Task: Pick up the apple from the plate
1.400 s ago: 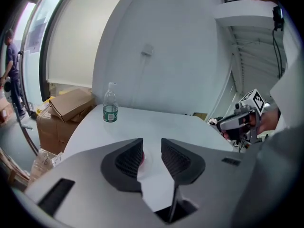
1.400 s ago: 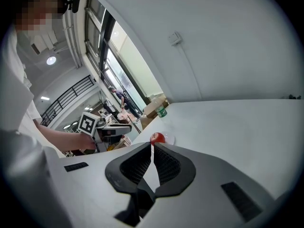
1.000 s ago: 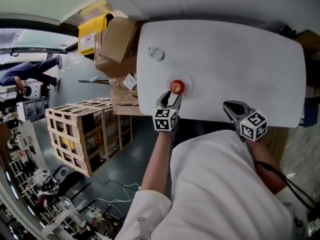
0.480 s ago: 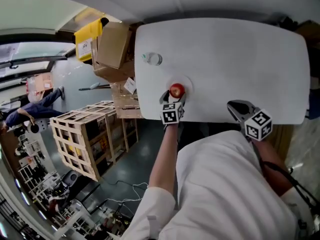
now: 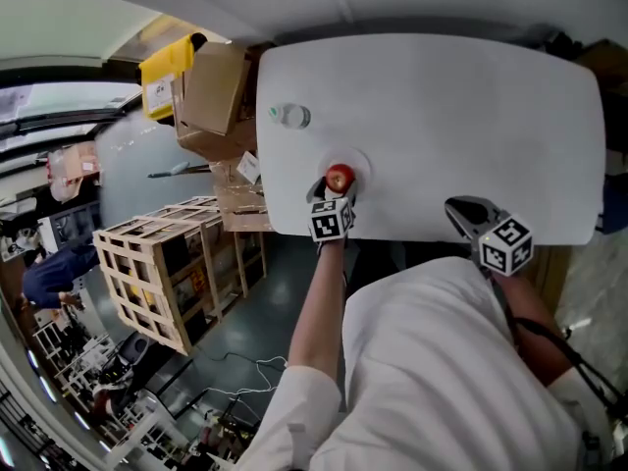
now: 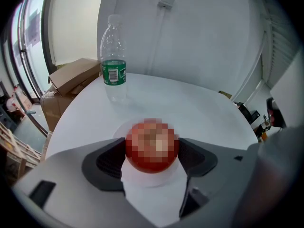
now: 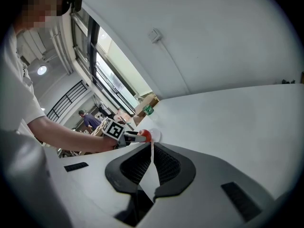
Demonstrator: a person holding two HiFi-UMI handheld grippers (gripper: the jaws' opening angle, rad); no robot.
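Bright daylight from the windows (image 7: 114,77), soft shadows, sharp focus; fisheye bending and dark corners at the edges.

A white table (image 5: 471,116) stands by a white wall (image 6: 199,42) — wooden crate (image 5: 157,263) and cardboard boxes (image 5: 211,96) beside it.

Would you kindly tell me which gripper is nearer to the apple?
Left. The left gripper, its fingers just opened, has the apple between them; the right gripper sits well aside by the table edge.
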